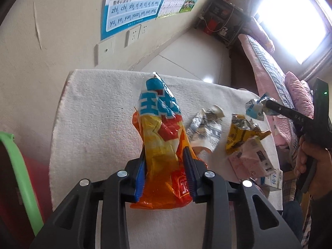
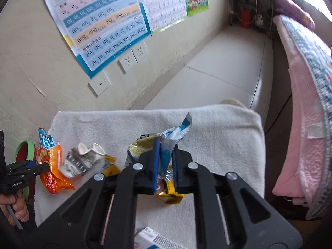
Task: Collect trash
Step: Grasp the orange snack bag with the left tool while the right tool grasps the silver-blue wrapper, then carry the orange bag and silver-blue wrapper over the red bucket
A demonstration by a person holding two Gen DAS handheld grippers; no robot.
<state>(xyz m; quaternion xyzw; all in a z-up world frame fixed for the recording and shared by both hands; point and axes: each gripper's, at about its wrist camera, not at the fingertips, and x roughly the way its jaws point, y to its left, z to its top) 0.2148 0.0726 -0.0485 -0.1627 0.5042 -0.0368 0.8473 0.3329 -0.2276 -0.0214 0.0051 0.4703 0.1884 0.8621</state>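
Observation:
My left gripper is shut on an orange and blue snack bag, which stands up between its blue pads over the white towel. It also shows in the right wrist view. My right gripper is shut on a blue and white wrapper, also seen held off the towel in the left wrist view. A crushed paper cup, a yellow wrapper and a pink and white packet lie on the towel.
A green-rimmed bin stands at the towel's left end. A small white carton lies at the near edge. The wall with posters and sockets is behind, a bed with pink bedding to the right.

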